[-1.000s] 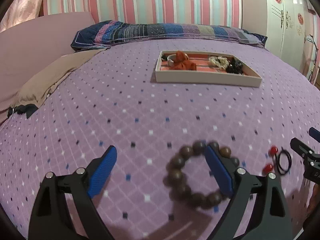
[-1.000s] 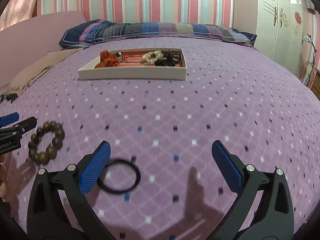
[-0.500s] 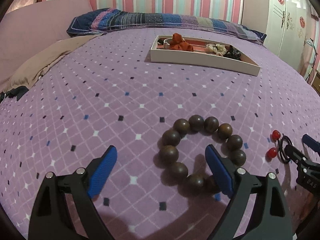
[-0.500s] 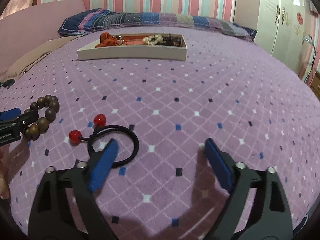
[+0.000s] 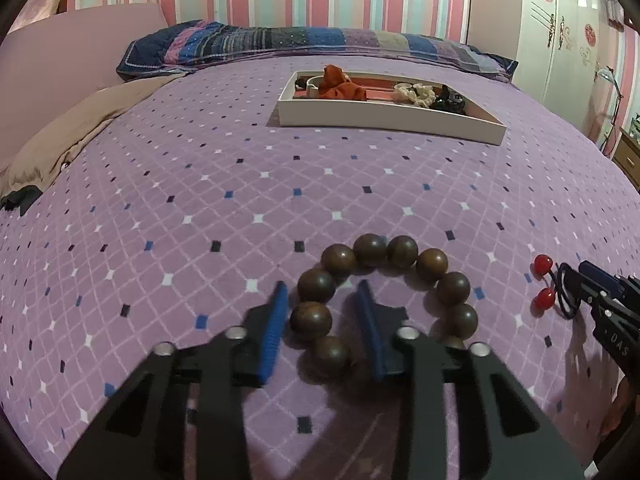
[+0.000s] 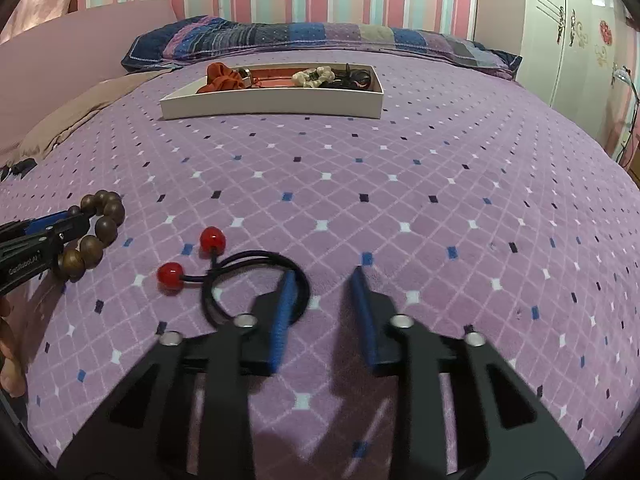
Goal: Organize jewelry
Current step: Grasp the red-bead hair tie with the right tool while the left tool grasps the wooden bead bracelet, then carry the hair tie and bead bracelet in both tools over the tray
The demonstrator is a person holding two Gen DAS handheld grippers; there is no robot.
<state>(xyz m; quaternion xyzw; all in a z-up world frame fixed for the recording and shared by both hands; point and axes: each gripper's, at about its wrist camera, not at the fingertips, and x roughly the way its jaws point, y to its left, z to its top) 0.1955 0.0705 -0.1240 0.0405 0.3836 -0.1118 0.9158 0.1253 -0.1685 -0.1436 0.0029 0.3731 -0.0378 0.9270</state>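
Note:
A brown wooden bead bracelet [image 5: 384, 288] lies on the purple bedspread; it also shows in the right wrist view [image 6: 98, 236]. My left gripper [image 5: 322, 292] straddles the bracelet's left side, its blue pads close to the beads but with a small gap. A black hair tie with two red balls [image 6: 248, 276] lies to the right; it also shows in the left wrist view [image 5: 554, 288]. My right gripper [image 6: 324, 276] has its left pad over the tie's right edge, jaws narrowed but apart. A white tray [image 5: 384, 118] holding several hair accessories sits far back.
A striped blue pillow [image 5: 312, 46] lies behind the tray at the bed's head. A beige blanket [image 5: 76, 128] is bunched on the left. A white wardrobe [image 5: 560, 24] stands at the right. The tray also shows in the right wrist view [image 6: 272, 102].
Both grippers have narrowed their jaws from wide open. The left one has shifted over the bracelet's left beads; the right one has settled on the hair tie's right edge.

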